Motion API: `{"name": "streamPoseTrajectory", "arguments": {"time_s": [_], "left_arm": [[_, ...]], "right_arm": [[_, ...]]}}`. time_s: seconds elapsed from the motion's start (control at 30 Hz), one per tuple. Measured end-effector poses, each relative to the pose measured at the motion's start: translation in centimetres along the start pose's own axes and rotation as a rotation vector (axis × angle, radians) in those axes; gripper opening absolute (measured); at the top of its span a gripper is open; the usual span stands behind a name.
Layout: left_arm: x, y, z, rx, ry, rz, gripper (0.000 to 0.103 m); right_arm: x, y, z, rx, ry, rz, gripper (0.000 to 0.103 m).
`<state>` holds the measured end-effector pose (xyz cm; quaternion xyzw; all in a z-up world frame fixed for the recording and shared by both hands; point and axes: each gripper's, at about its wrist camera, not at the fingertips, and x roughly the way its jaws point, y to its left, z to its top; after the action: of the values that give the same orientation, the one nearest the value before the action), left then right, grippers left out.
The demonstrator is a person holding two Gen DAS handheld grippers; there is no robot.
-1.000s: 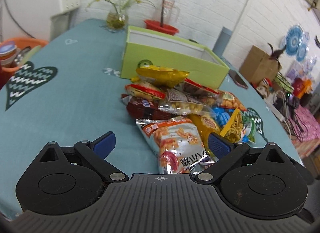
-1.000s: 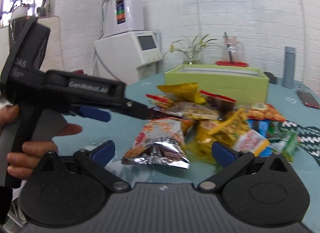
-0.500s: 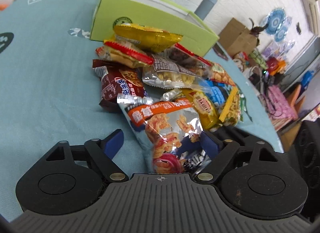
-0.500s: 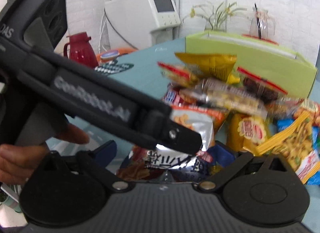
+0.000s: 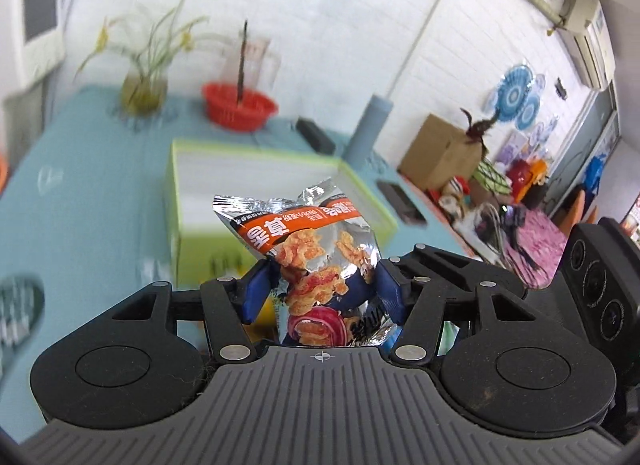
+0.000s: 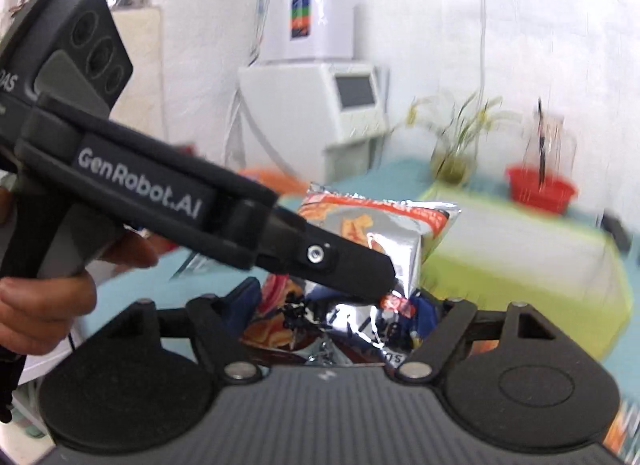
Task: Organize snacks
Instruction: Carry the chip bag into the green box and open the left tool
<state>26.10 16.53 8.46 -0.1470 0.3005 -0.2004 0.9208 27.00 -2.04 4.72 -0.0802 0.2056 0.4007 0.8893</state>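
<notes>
A silver and orange snack bag (image 5: 304,233) hangs in the air in front of the open green box (image 5: 192,241). My left gripper (image 5: 322,289) is closing, and its blue pads press the bag's lower half from both sides. In the right wrist view the same bag (image 6: 384,225) stands between the blue pads of my right gripper (image 6: 334,309). That gripper is also closing, and it squeezes the bag's crumpled bottom end. The left gripper (image 6: 380,273) crosses that view from the left, held by a person's hand (image 6: 40,297). The green box (image 6: 520,265) lies behind the bag.
The table (image 5: 88,185) has a teal cloth. Behind the box are a red basket (image 5: 240,109), a plant in a vase (image 5: 144,93) and a grey bottle (image 5: 368,125). A dark phone (image 5: 400,201) lies right of the box. A white appliance (image 6: 320,105) stands past the table's left edge.
Both grippers moved in on the silver and orange bag, closed on it and lifted it off the snack pile. The pile has dropped out of view, and the green box is nearer.
</notes>
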Motion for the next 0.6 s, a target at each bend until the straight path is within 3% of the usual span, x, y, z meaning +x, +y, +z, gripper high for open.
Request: {"name": "streamPoseTrajectory", "arguments": {"time_s": [0.17, 0.27, 0.33, 0.43, 0.6], "left_arm": [[9.9, 4.0, 7.4, -0.001, 0.071, 0.013, 0.04], [14.8, 6.9, 8.3, -0.041, 0.147, 0.022, 0.043], [16.7, 8.2, 8.2, -0.027, 0.162, 0.083, 0.045], [16.3, 8.4, 8.0, 0.025, 0.123, 0.176, 0.063], [11.5, 6.5, 5.9, 0.042, 0.02, 0.131, 0.078]], "right_arm": [[8.8, -8.0, 3.9, 0.087, 0.087, -0.034, 0.079], [13.1, -11.3, 3.3, 0.146, 0.172, -0.027, 0.079], [14.5, -12.9, 2.4, 0.188, 0.217, -0.024, 0.08], [12.8, -13.6, 1.4, 0.184, 0.174, -0.06, 0.091], [5.0, -13.6, -0.5, 0.193, 0.02, -0.079, 0.094]]}}
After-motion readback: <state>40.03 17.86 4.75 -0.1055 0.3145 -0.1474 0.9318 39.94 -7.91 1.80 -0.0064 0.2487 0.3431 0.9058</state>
